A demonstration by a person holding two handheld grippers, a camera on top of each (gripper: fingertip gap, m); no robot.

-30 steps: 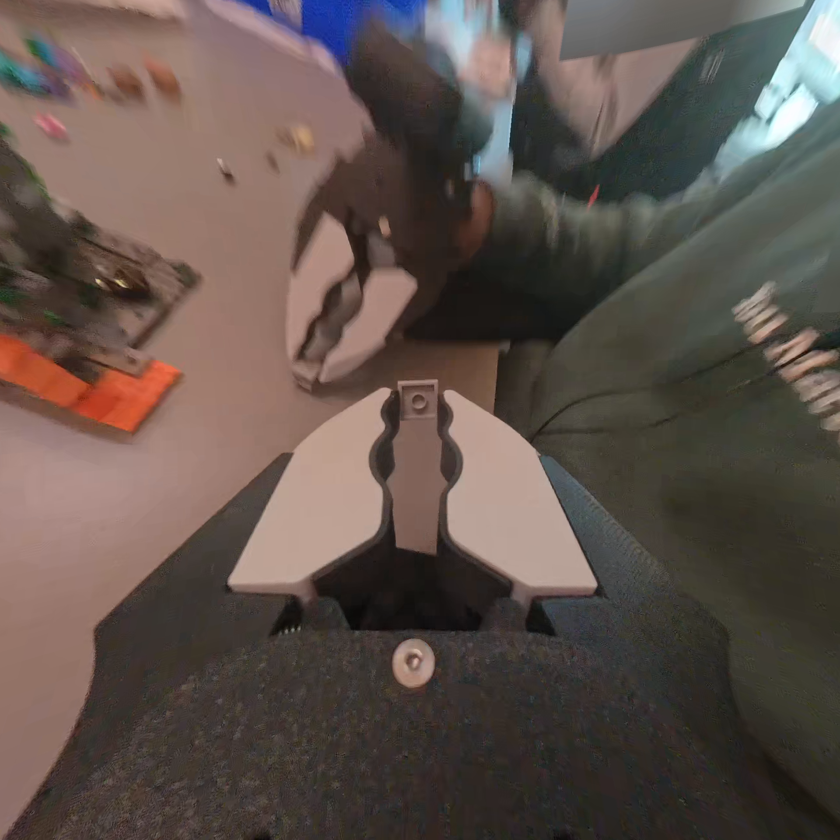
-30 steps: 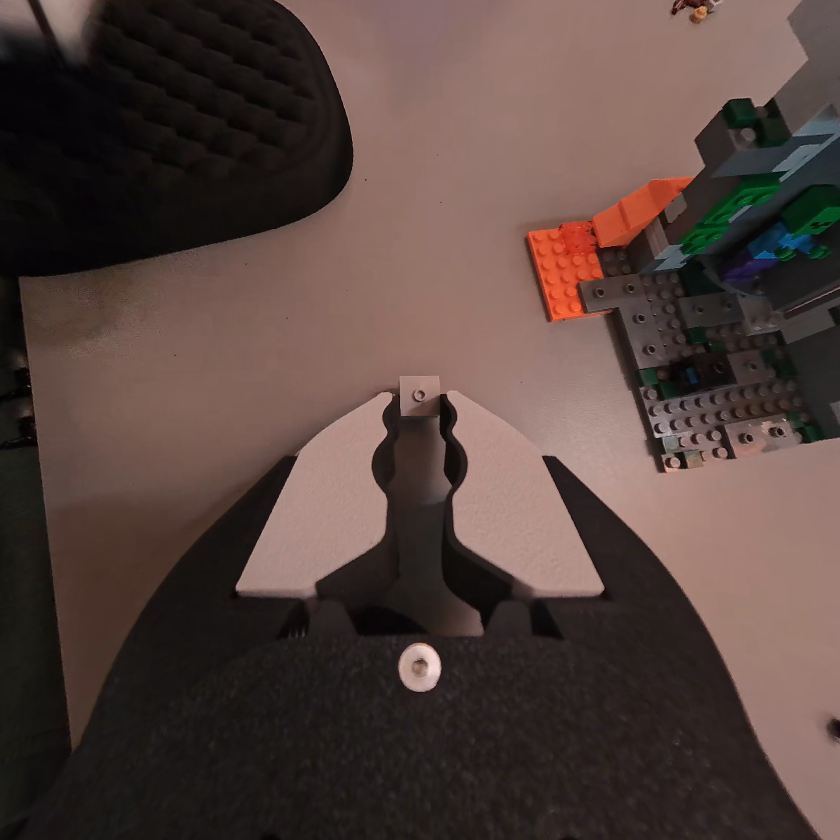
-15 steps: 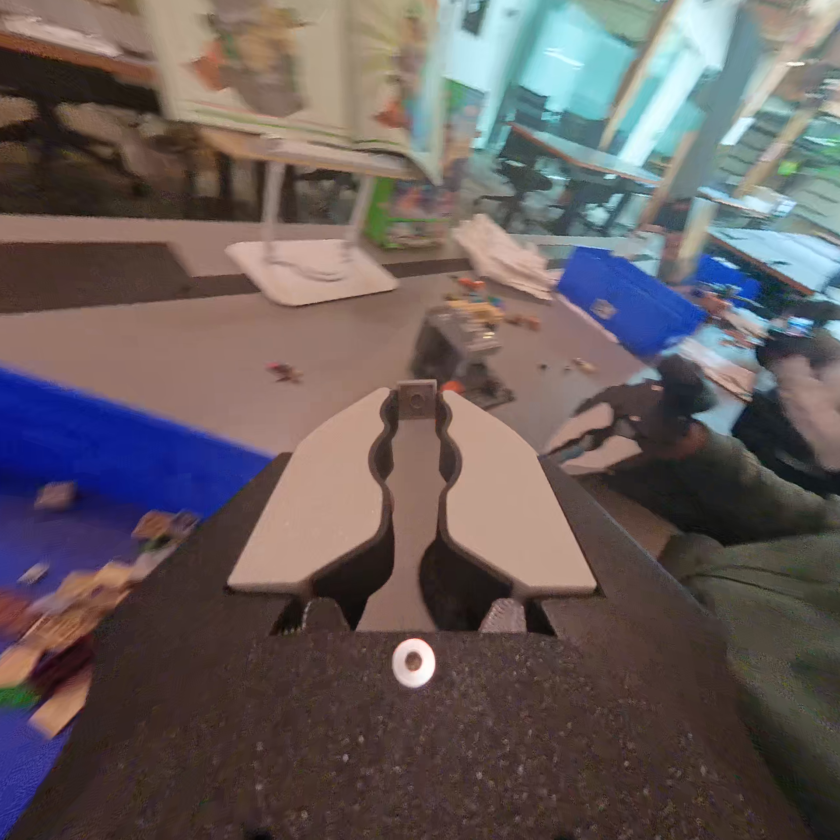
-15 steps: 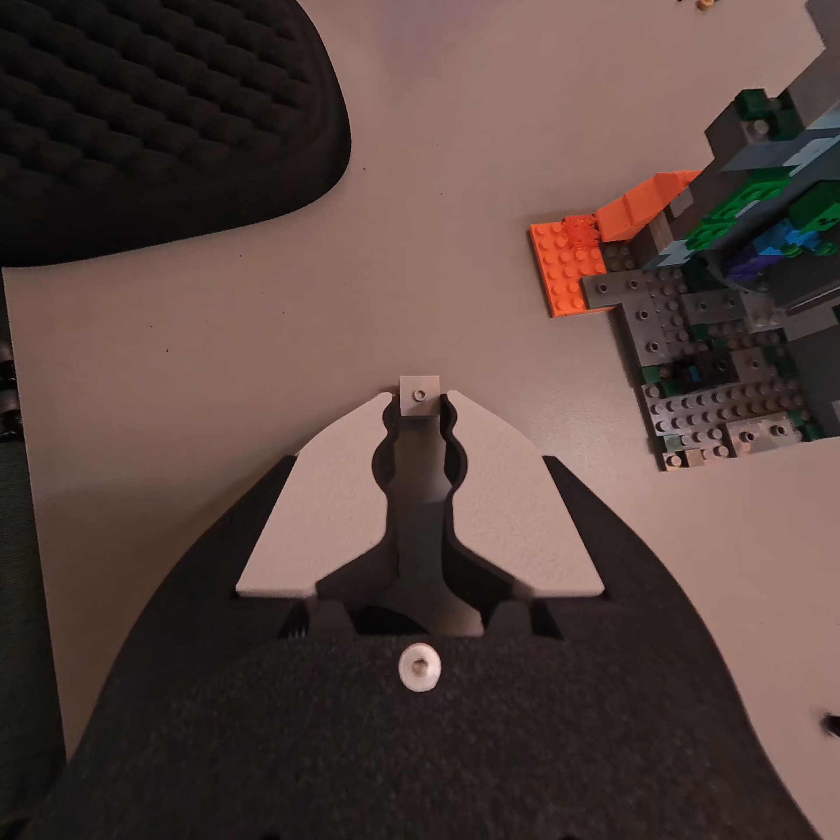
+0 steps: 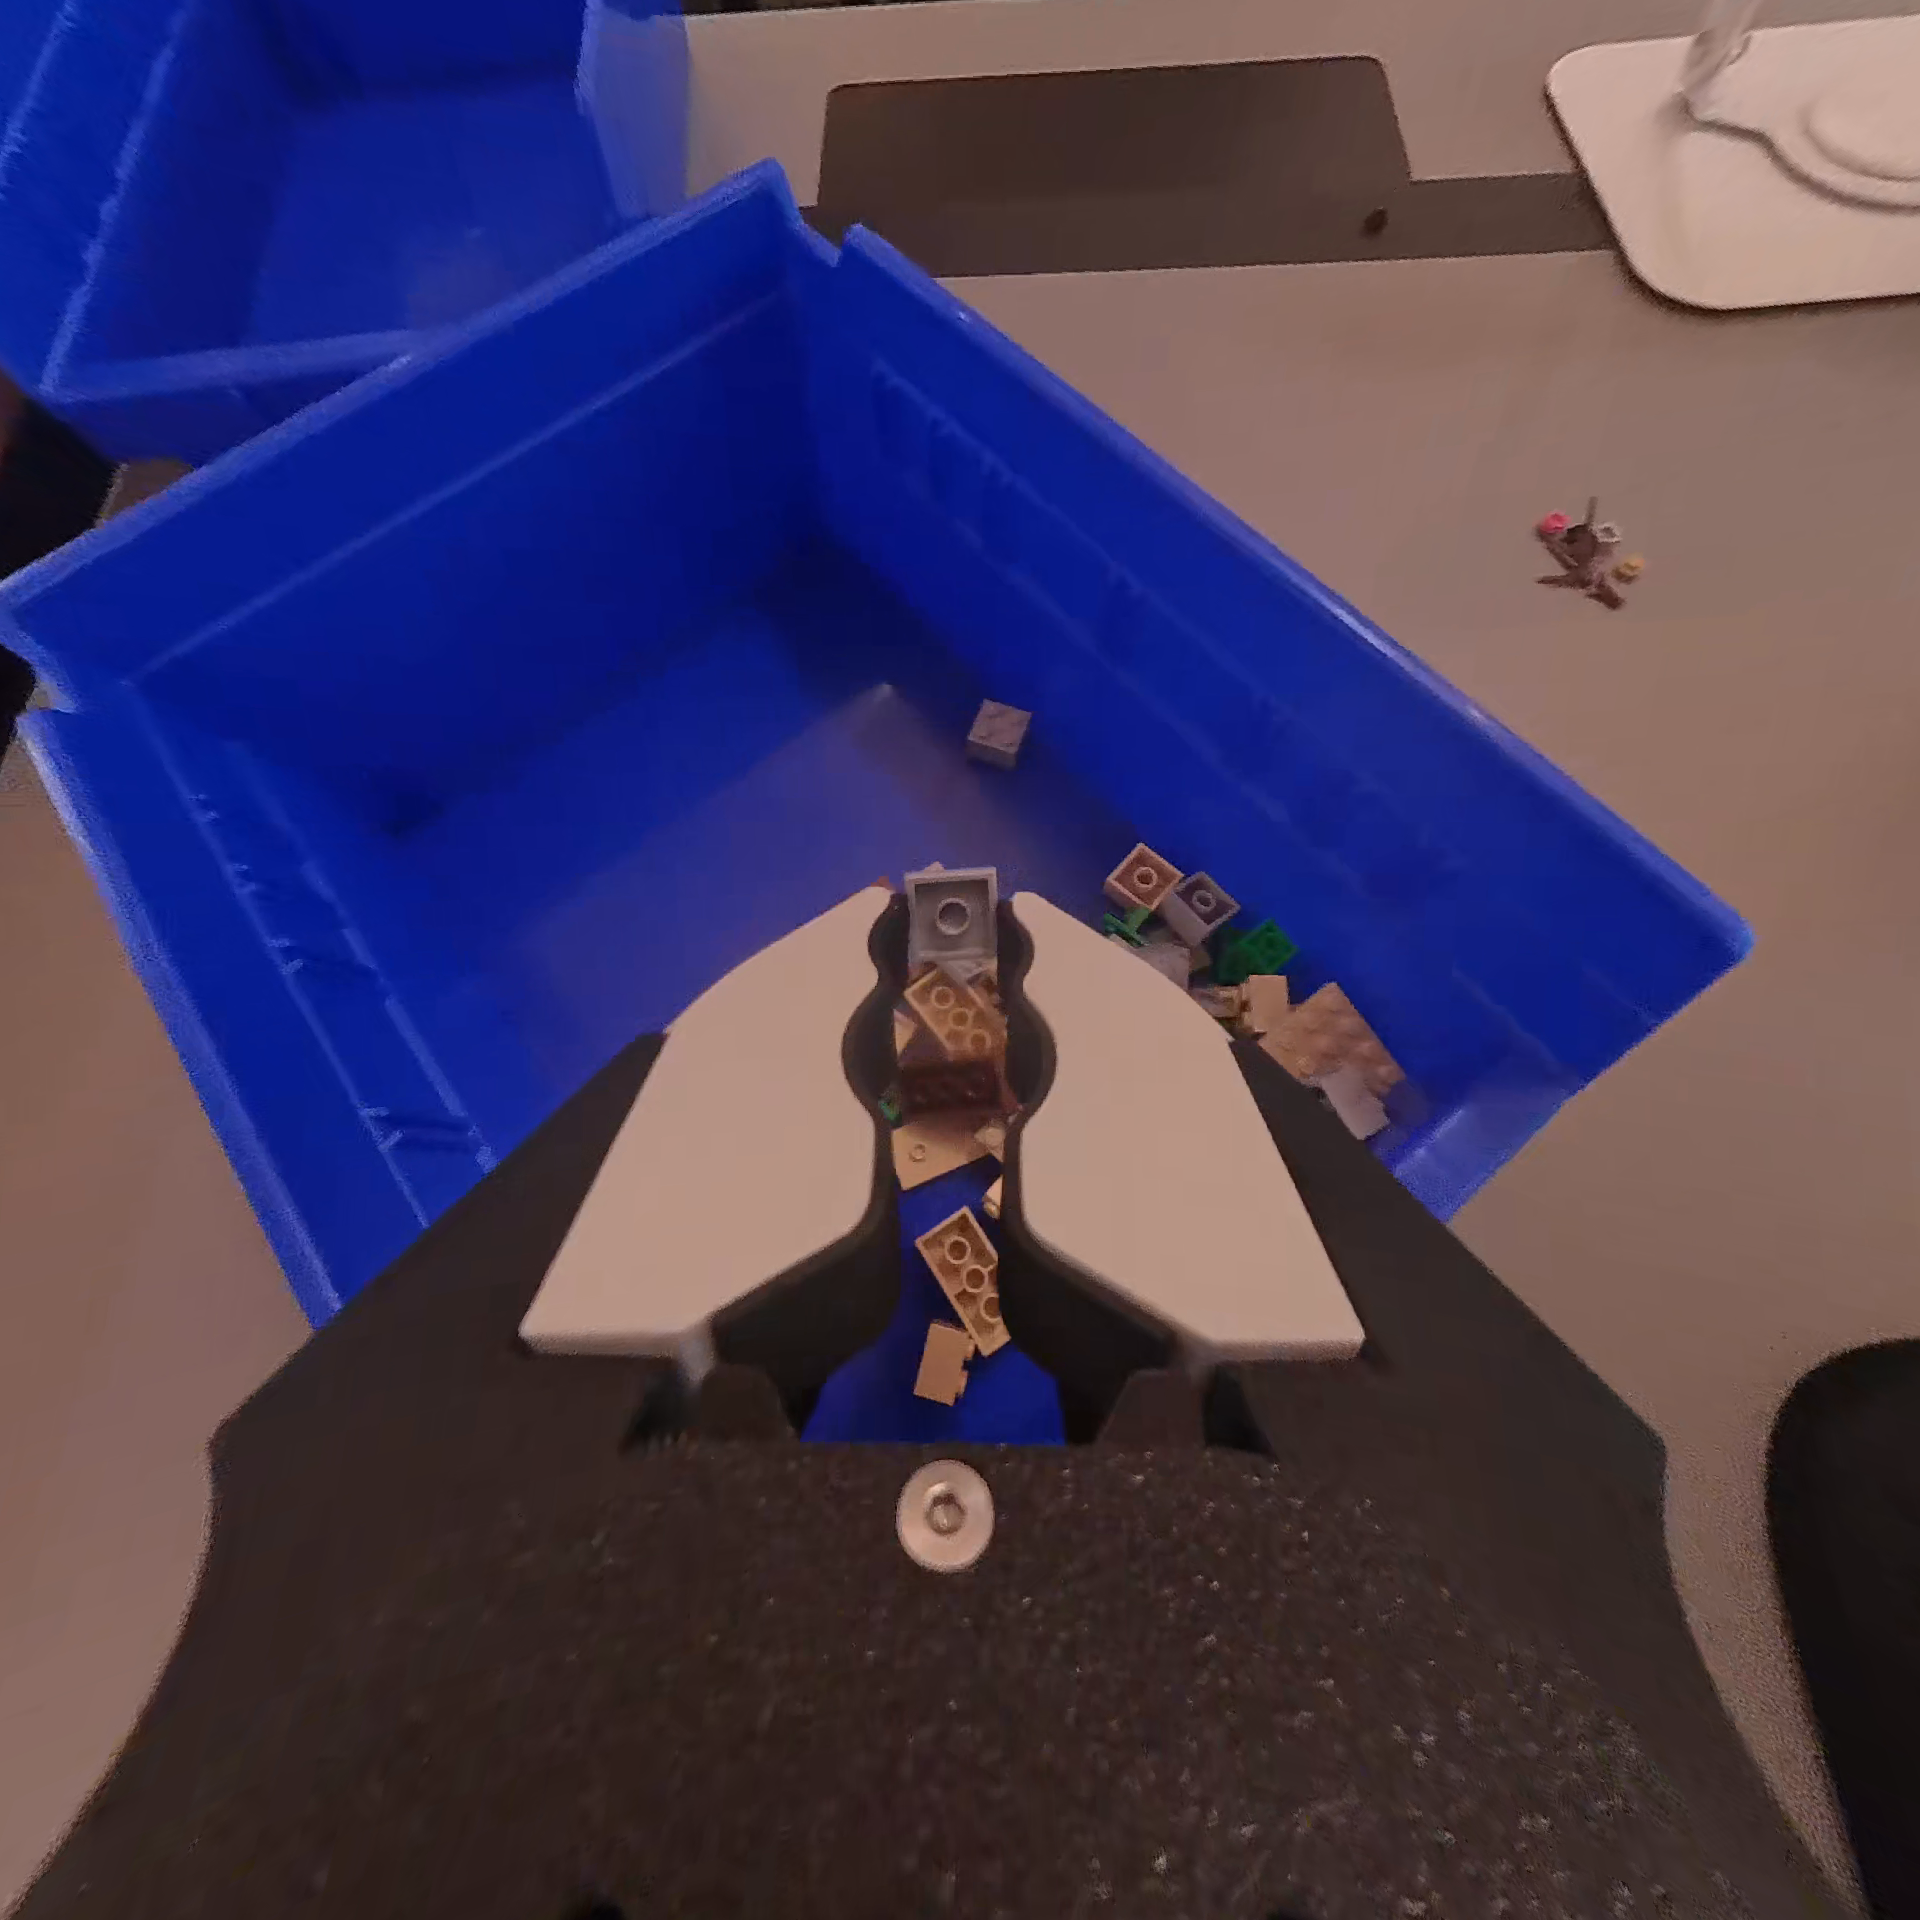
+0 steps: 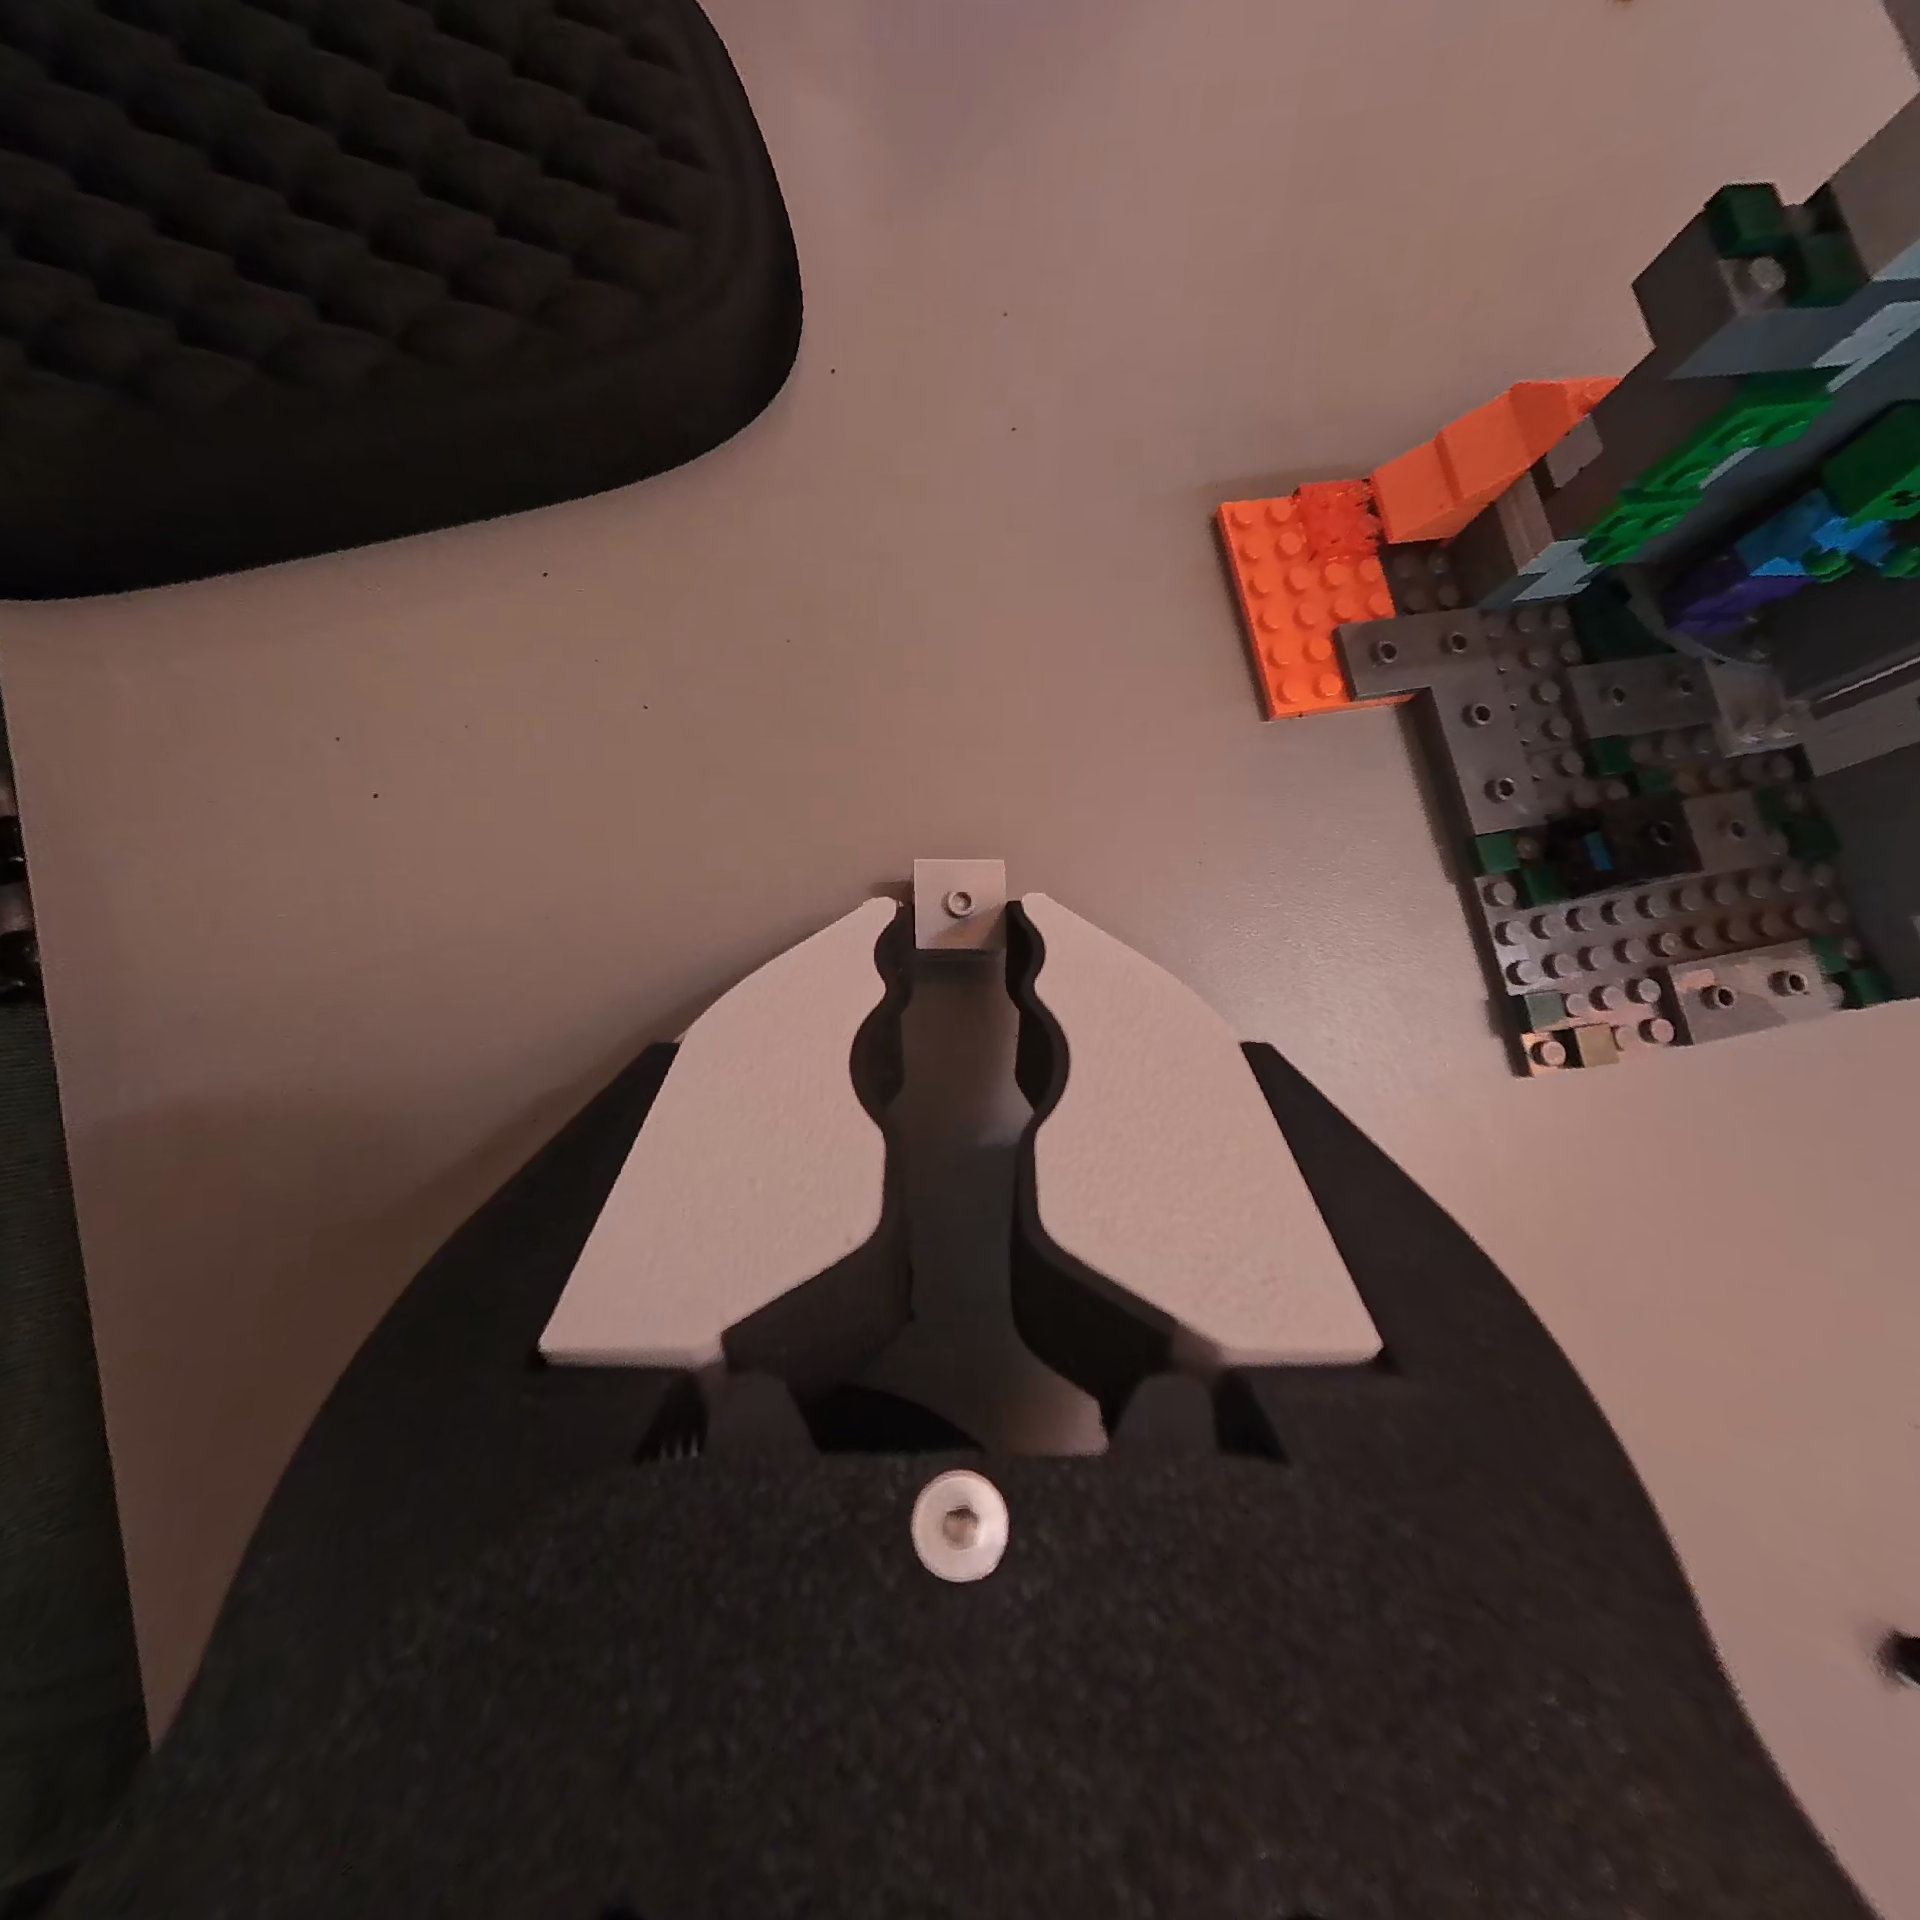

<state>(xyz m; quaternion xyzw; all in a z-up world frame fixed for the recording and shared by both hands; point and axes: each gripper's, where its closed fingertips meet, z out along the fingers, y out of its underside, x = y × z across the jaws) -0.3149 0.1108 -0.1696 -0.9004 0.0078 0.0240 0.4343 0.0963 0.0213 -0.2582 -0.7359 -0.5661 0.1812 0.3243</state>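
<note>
The left gripper is clenched on a small grey square one-stud plastic plate, pinched at the very tips of its pale fingers; the plate sits stud-up and level, and it hangs over the inside of an open blue plastic bin. Below and to the right of the tips lies a heap of loose tan, grey and green bricks in the bin's near corner; more tan bricks show through the gap between the fingers; a lone grey cube lies just ahead. A second blue bin stands farther ahead to the left; a cluster of tiny coloured bits lies on the grey tabletop, well to the right.

The right gripper seems likewise closed on a second grey one-stud plate, though shadow between the fingers makes the contact hard to confirm; it hovers over bare tabletop. A grey, green and blue brick model with an orange studded baseplate sits ahead to the right, apart from the tips; a black dimpled cushion lies ahead to the left.
</note>
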